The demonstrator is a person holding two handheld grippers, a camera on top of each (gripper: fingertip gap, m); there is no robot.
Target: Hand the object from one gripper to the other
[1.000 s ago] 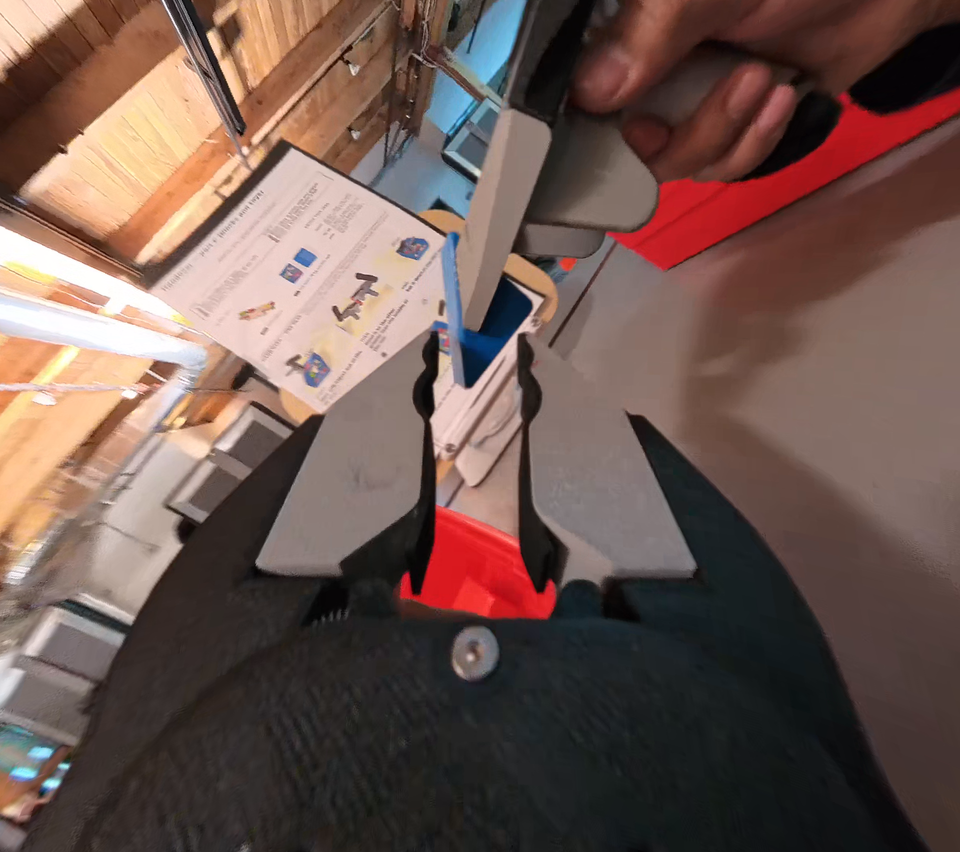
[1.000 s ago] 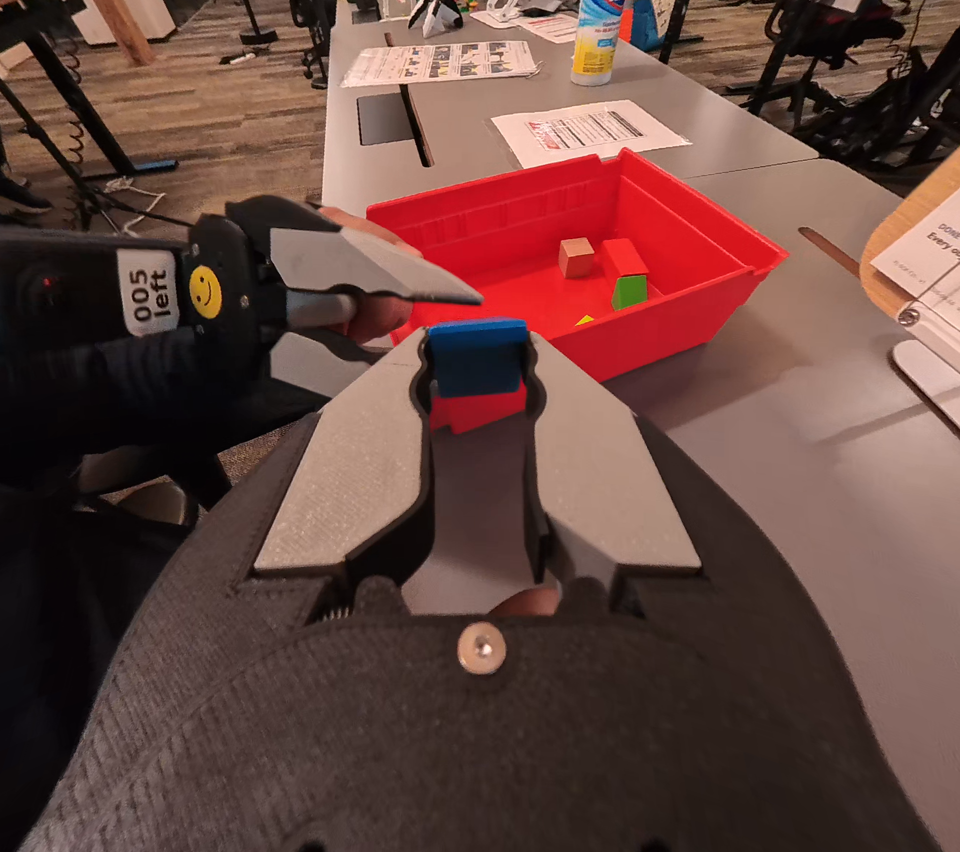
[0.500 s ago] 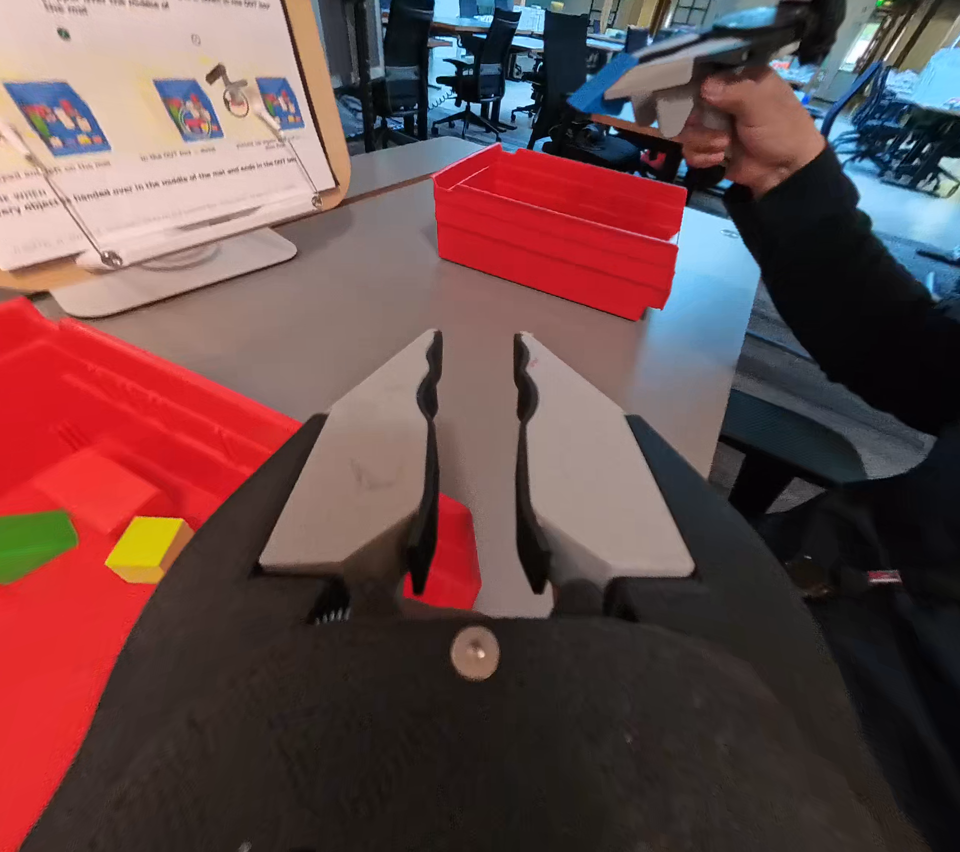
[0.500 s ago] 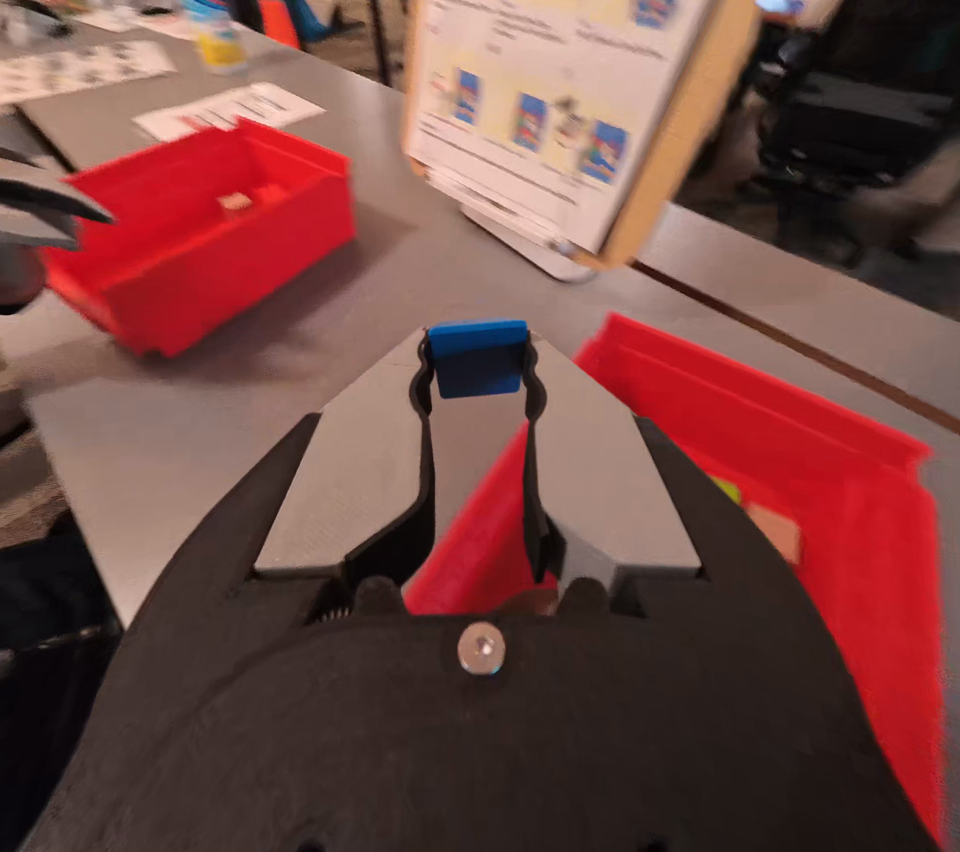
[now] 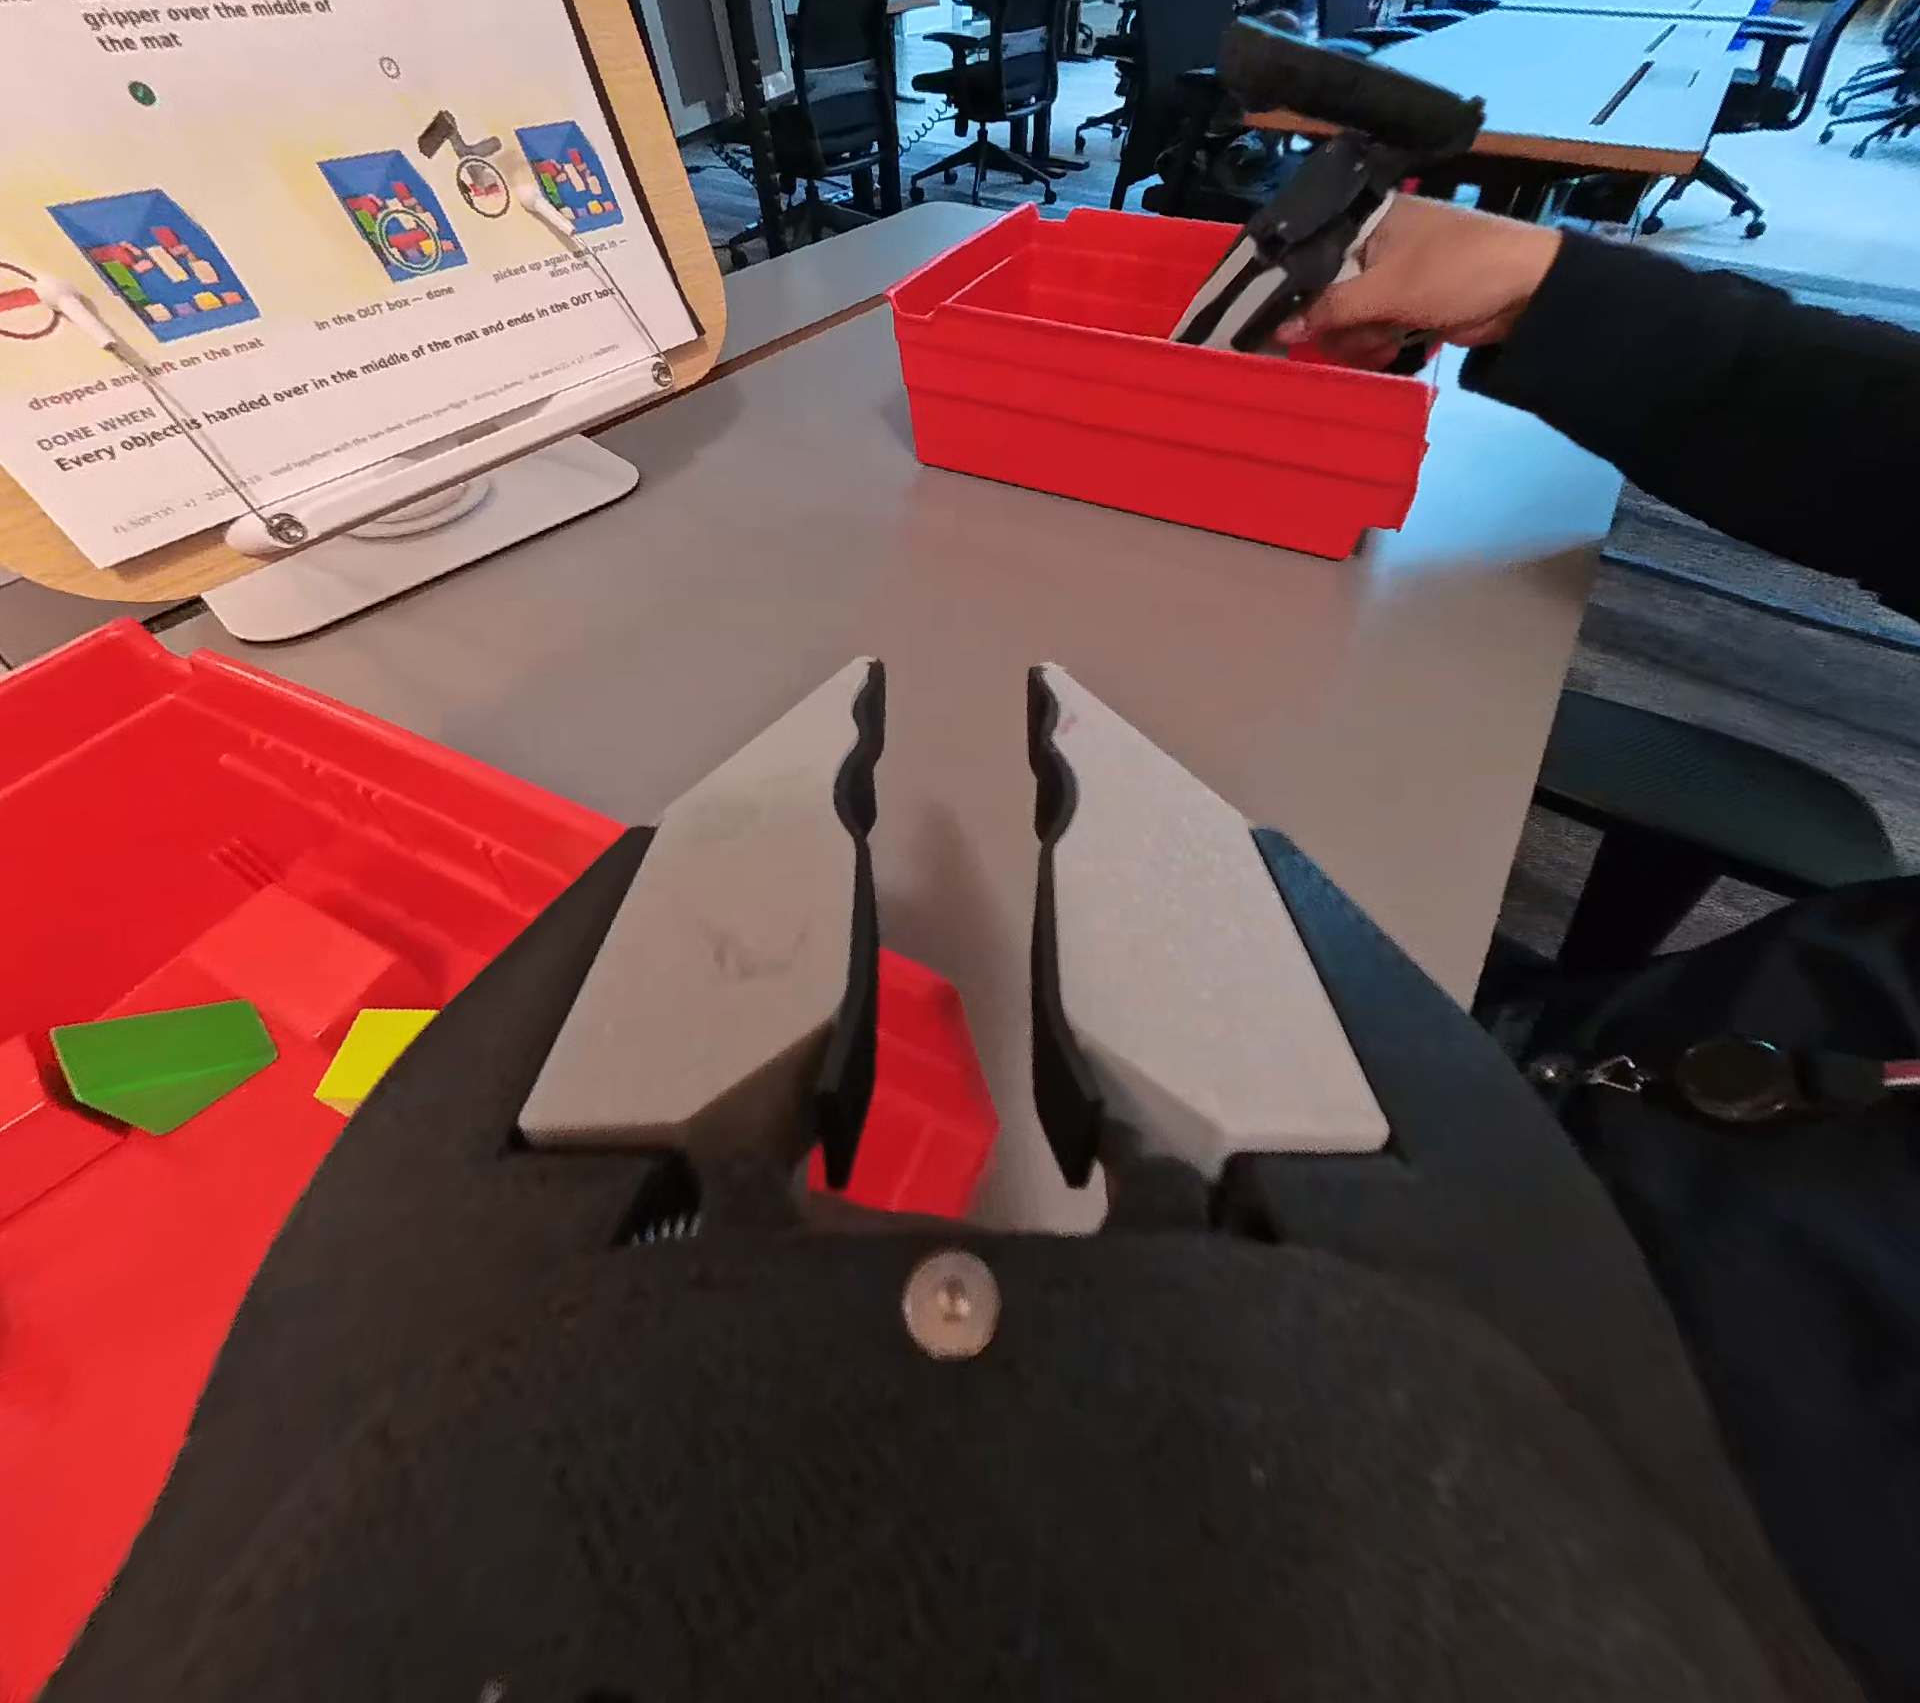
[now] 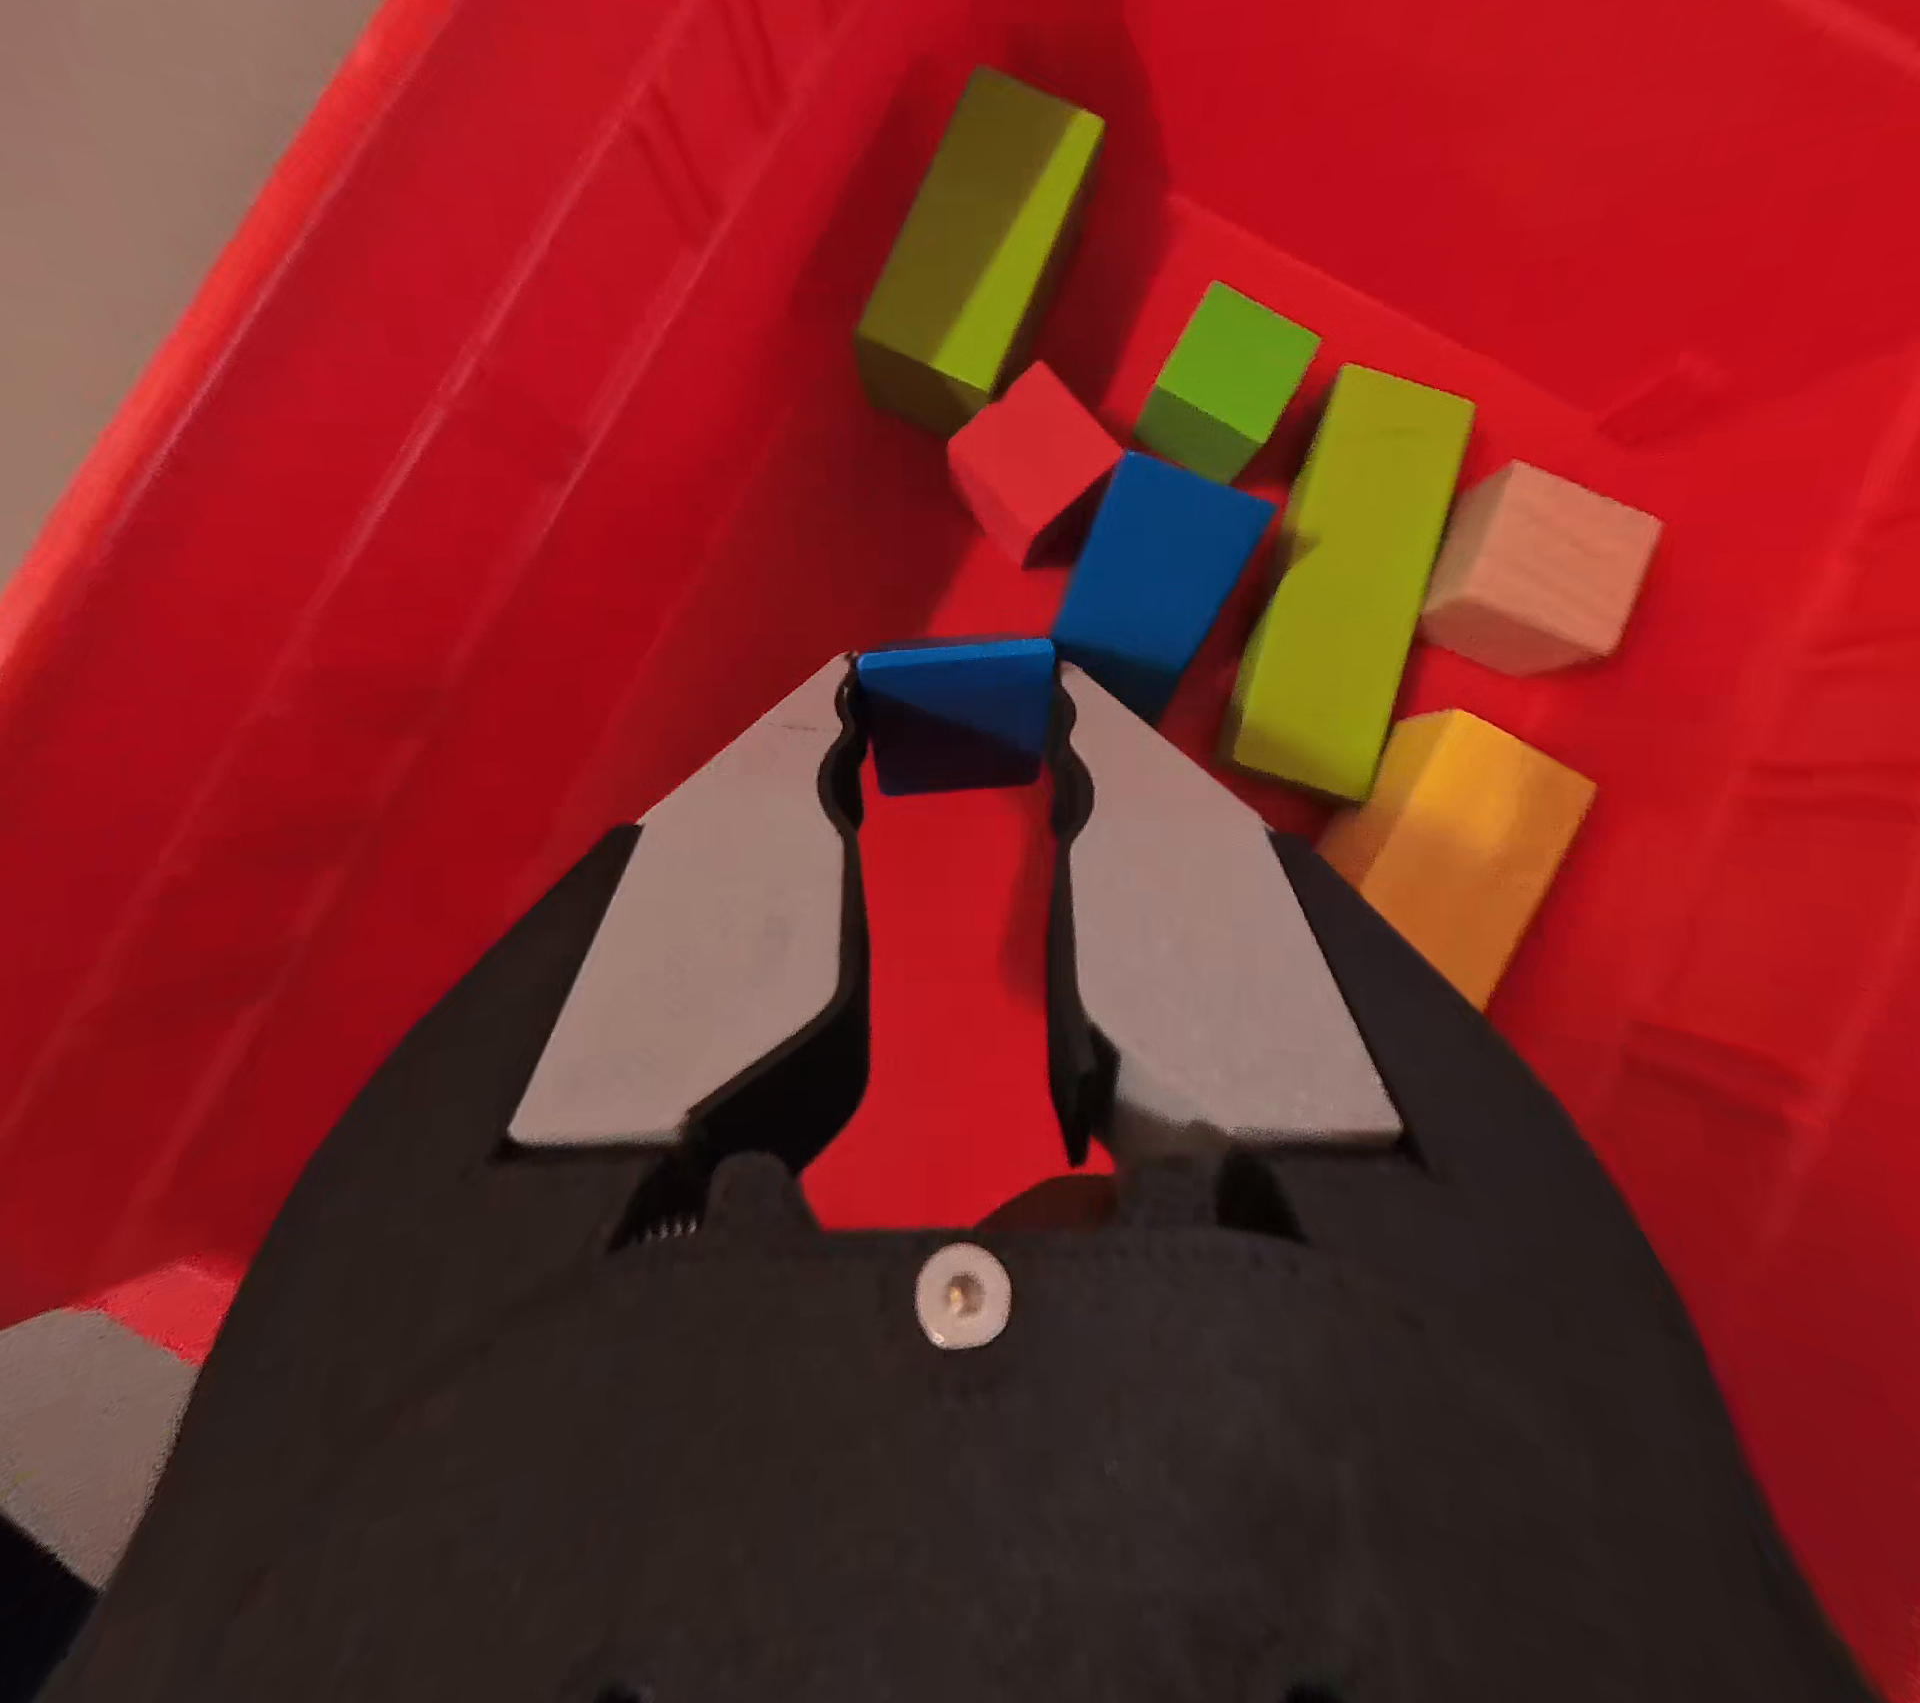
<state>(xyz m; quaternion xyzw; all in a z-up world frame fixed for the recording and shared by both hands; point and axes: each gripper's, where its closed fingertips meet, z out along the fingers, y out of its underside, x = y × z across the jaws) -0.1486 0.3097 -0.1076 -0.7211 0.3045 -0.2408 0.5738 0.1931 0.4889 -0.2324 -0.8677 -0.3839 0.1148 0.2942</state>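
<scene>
While right gripper point(image 6: 956, 697) pinches blue block point(image 6: 956, 713) at fingertips, block hangs inside far red bin point(image 6: 520, 406), above floor, just left of loose blue block point(image 6: 1158, 573). Left gripper point(image 5: 954, 697) spread, empty, over near bin point(image 5: 156, 770) corner.

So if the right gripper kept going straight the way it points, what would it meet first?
Probably the larger blue block lying in the red bin, just past the small blue block held in the right gripper; depth is unclear.

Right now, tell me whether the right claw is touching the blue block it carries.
Touching. In the right wrist view the right claw has both fingertips pressed against the sides of the blue block, no gap on either side.
</scene>
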